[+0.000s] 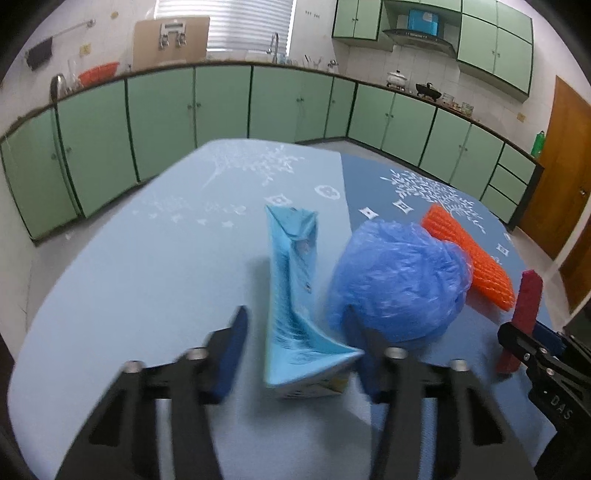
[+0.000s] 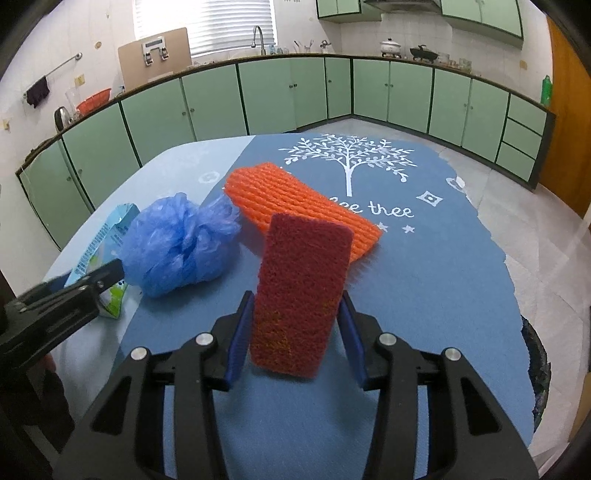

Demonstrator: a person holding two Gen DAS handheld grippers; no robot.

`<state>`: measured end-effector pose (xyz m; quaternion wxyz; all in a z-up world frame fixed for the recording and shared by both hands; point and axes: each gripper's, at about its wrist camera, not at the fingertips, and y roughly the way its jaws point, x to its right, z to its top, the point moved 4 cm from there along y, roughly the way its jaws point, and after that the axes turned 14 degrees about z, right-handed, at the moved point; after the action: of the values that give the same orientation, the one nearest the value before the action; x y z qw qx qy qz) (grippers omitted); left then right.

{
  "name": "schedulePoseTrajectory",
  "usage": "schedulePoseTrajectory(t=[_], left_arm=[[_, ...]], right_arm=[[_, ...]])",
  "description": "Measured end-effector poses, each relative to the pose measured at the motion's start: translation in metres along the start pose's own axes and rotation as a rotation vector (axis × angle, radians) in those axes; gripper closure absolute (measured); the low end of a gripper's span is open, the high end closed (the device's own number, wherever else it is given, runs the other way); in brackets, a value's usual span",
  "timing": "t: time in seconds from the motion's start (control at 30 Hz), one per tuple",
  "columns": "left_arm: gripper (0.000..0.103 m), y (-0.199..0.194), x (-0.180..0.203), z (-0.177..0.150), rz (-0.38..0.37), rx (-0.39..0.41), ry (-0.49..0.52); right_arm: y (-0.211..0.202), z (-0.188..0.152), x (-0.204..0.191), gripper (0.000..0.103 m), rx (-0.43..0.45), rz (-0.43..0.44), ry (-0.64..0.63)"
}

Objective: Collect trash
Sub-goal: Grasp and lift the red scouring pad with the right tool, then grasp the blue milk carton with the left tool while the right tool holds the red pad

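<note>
Blue table (image 2: 424, 295), carton (image 1: 295, 295) mid-surface, edges clear

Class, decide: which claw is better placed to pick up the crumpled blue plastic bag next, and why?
Left. The right claw is already shut on the red scouring pad. The left claw straddles the flattened blue carton, right beside the blue plastic bag.

- Ahead of me: green cabinets (image 2: 266, 96) along the walls.
- Tap (image 2: 258, 35) below the window blind (image 2: 207, 18).
- Wooden door (image 1: 557, 173) at right.
- Patterned blue tablecloth (image 2: 424, 258) below.
</note>
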<state>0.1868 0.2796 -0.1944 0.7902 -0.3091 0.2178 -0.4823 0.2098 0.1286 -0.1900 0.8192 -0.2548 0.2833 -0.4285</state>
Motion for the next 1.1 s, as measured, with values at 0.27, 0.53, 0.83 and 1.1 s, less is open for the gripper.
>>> schedulePoseTrajectory(t=[0.27,0.53,0.83,1.1], left_arm=[[0.068,-0.020,-0.001,-0.006,-0.025,0.012,-0.008],[0.068,-0.056,-0.005,-0.007,-0.042,0.063,-0.005],[0.061,-0.050,0.003,-0.035,-0.050,-0.027,0.001],[0.083,-0.038,0.006,-0.025,-0.025,-0.017,-0.006]], right_arm=[[-0.022,0.009,-0.002,0.060,0.044,0.011,-0.004],[-0.043,0.014,-0.009,0.060,0.076,0.024,-0.025],[-0.049,0.007,-0.008,0.060,0.046,0.017,-0.029],[-0.048,0.004,-0.005,0.060,0.036,0.005,-0.028]])
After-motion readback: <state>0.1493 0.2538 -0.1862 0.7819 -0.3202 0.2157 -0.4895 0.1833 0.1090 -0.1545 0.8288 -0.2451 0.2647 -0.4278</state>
